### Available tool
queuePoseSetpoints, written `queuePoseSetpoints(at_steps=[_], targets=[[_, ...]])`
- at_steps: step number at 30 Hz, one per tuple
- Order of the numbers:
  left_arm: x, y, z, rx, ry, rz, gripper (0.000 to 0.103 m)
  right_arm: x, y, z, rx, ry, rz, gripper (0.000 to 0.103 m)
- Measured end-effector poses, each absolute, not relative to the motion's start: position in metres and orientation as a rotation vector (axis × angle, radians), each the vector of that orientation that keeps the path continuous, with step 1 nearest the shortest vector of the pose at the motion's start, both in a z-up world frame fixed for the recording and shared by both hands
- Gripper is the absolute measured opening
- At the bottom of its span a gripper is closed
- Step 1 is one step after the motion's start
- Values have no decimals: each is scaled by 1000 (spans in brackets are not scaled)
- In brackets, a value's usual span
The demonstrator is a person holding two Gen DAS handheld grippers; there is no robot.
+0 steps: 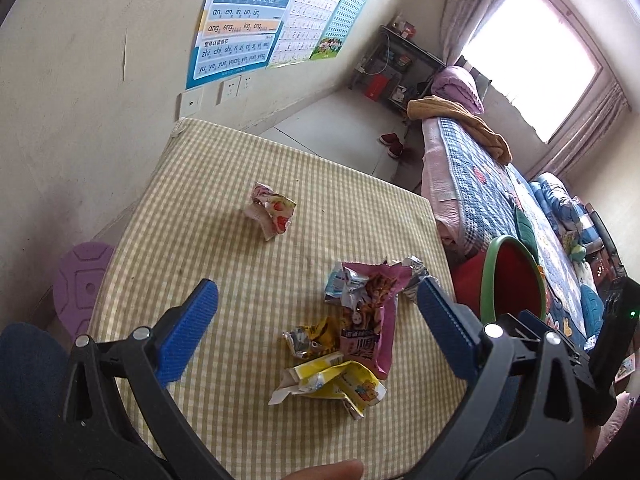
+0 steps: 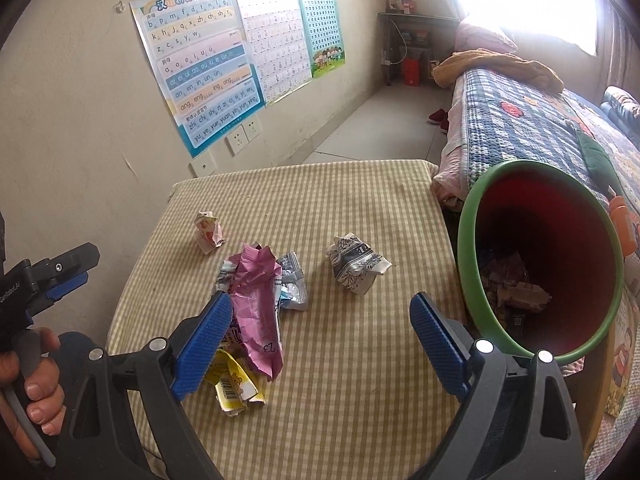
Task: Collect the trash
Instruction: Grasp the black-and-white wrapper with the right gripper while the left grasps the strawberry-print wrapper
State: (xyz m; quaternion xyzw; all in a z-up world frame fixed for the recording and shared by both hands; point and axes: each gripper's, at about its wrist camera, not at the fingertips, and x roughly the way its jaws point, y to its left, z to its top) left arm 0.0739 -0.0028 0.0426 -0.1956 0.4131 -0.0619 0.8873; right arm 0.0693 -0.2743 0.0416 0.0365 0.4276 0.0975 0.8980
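Blue ribbed pads frame both wrist views, and nothing lies between either pair. Seen from its own camera, the right gripper [image 2: 322,340] stands spread wide and empty above the checked tablecloth [image 2: 360,400]; the left gripper [image 1: 318,330] is likewise parted with nothing in it, hovering over the litter. In the right view the left gripper shows again at 9 o'clock, with the person's hand [image 2: 34,376] wrapped round its handle.

Just ahead of the right gripper, at about 10 o'clock, lies a loose heap: a pink wrapper [image 2: 256,304] on top, a yellow wrapper [image 2: 234,388] partly under it toward the camera, and a silvery blue packet [image 2: 294,284] touching its far side. At 12 o'clock, apart from the heap, sits a crumpled black-and-white wrapper [image 2: 354,266]. Farther off at 11 o'clock a small strawberry-print wrapper [image 2: 208,232] stands alone.

At 3 o'clock, just past the table's edge, a red bin with a green rim [image 2: 466,240] is tilted toward the table. Some crumpled scraps already lie at its bottom, so collecting appears to be under way. At least five pieces are still on the cloth, so most of the work looks left to do.
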Motion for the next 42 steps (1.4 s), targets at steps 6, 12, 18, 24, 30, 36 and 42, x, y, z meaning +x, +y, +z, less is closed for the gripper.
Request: queuePoseSetpoints(at_steps=[6,12,18,24,30,36,42], targets=[[87,5,30,-420,881,-126,97,82,-272,32,62,904,195,87],[108,6,11,-419,922,-115,97,105,-270,14,63,935,187,87],[142,4,-9,-410,971,-97,97,136,-275,-7,57,958,170,87],[179,0,-29,-397,1009,-88,97,167,-280,-35,38,986,149,87],[210,-4,-51,-383,1041,-74,97,190,-282,-67,58,1040,160,87],[226,-4,-67,-353,1047,-12,97,197,-275,-80,58,1044,207,87],[239,1,-83,-339,1062,44,91,201,-270,-80,23,1021,215,80]])
